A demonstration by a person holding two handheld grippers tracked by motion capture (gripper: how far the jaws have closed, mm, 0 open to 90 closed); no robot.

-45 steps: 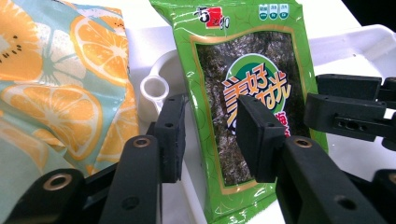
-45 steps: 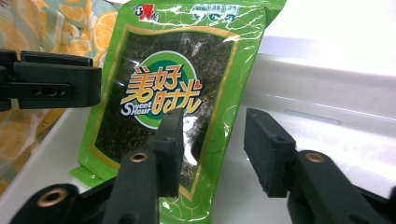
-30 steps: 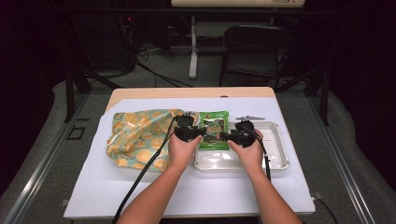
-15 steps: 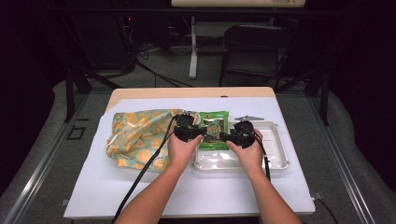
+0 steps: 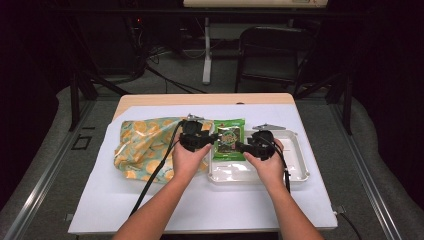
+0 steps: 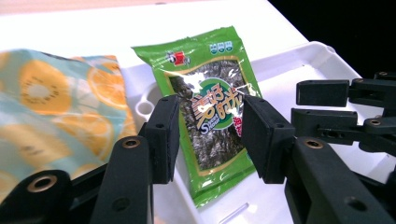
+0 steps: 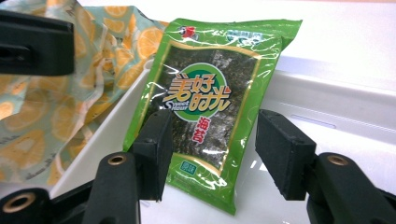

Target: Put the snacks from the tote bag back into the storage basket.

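right gripper (image 7: 212, 154) open, seaweed packet (image 7: 210, 98) just beyond

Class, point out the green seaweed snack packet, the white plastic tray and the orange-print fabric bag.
green seaweed snack packet (image 7: 201, 105): right gripper view, round label.
white plastic tray (image 5: 300, 172): high view, right rim.
orange-print fabric bag (image 5: 142, 147): high view, middle of cloth.

Citrus-print bag (image 5: 147, 147) flat on white sheet (image 5: 210, 200); black chair (image 5: 272, 55) behind table.
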